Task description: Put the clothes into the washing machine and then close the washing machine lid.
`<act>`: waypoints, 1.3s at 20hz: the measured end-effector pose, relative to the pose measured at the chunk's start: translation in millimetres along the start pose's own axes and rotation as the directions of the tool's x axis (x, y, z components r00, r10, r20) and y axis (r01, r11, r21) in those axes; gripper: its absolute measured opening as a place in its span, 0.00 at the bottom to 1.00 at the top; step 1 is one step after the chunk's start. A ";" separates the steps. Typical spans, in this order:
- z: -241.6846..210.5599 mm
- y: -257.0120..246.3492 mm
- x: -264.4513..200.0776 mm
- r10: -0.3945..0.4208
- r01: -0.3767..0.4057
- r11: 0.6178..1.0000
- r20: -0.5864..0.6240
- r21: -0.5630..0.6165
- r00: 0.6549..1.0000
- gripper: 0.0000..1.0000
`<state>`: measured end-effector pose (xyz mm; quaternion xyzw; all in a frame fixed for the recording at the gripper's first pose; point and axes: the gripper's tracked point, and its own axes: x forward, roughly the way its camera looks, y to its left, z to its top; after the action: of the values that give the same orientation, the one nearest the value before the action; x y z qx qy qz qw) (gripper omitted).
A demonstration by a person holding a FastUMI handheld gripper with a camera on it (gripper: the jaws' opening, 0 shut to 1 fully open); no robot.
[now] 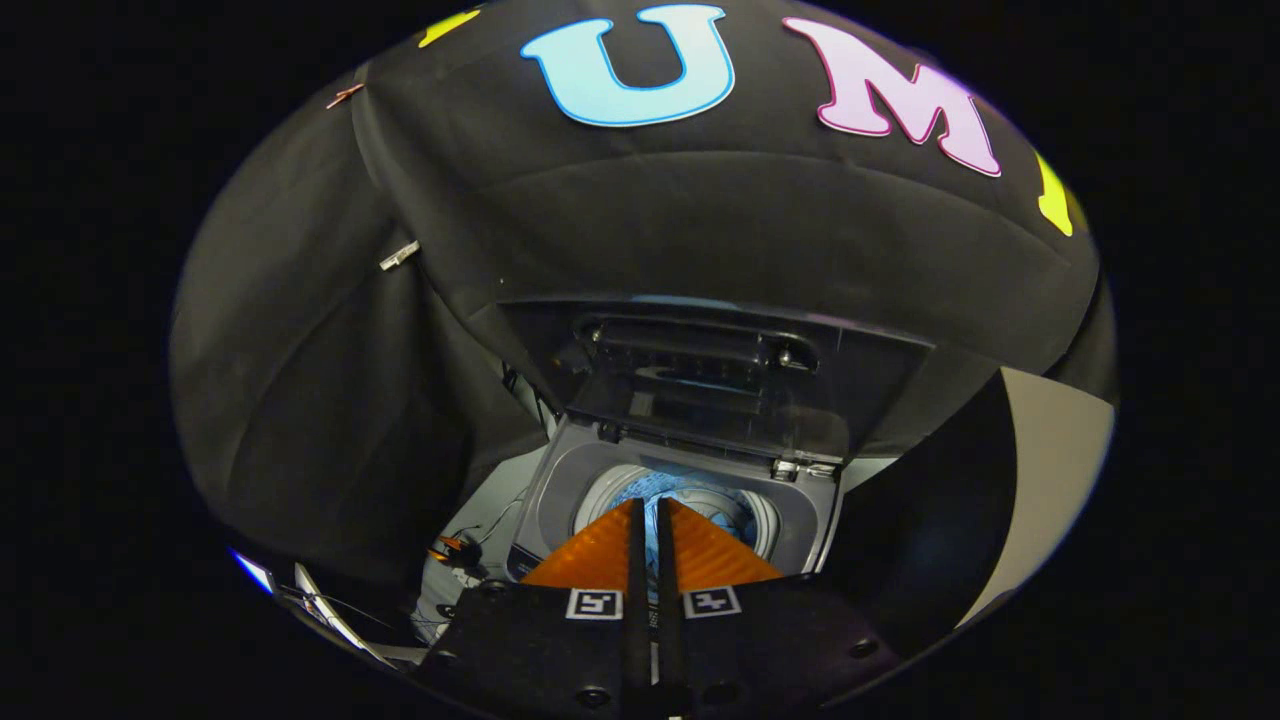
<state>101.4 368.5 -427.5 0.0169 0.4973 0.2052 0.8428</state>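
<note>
Fingers (650, 520) nearly closed, empty, above open washing machine (560, 490); lid (720, 390) upright; blue clothes (700, 490) in drum.

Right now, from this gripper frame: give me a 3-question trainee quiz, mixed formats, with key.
1. True or false: the washing machine lid is closed flat over the drum opening.
2. Multiple choice: the gripper fingers are
A. spread wide around the lid handle
B. close together with a narrow gap, nothing between them
C. pressed on a shirt
3. Fill in: blue fabric shows just beyond the fingertips, inside the machine's ____.

Key:
1. False. The lid stands raised behind the opening.
2. B.
3. Drum; the fabric lies within its light ring.
</note>
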 end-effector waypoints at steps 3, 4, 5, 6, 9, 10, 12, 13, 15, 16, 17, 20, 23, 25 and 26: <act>-14.5 -4.7 19.6 -0.040 0.040 0.999 -0.020 -0.007 0.999 0.35; -17.5 -5.6 27.3 -0.050 0.050 0.999 -0.021 -0.009 0.999 0.45; -20.9 -7.0 32.6 -0.061 0.061 0.998 -0.027 -0.007 0.998 0.54; -24.3 -4.1 36.3 -0.063 0.063 0.998 -0.033 0.003 0.997 0.64; -28.6 -5.4 48.4 -0.075 0.076 0.997 -0.039 0.031 0.996 0.89; -30.2 -5.8 50.5 -0.082 0.084 0.996 -0.046 0.038 0.996 0.94; -27.8 -6.0 54.2 -0.089 0.091 0.995 -0.044 0.050 0.995 0.99; -24.2 -5.9 54.1 -0.090 0.092 0.994 -0.038 0.053 0.995 0.99; -7.5 -3.9 49.9 -0.092 0.093 0.994 -0.013 0.058 0.996 0.99; 7.6 -1.9 47.6 -0.091 0.090 0.994 0.013 0.062 0.996 0.99; 25.5 -1.4 45.7 -0.095 0.092 0.994 0.037 0.064 0.995 0.99; 79.2 -0.7 41.1 -0.111 0.103 0.992 0.116 0.067 0.987 0.99; 115.8 -4.5 48.8 -0.132 0.120 0.989 0.157 0.084 0.979 1.00; 133.7 -12.2 54.0 -0.153 0.137 0.985 0.170 0.104 0.973 1.00; 143.3 -13.3 56.3 -0.162 0.143 0.983 0.175 0.117 0.971 1.00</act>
<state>250.6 401.9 -405.0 0.0412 0.4272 0.1113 0.8963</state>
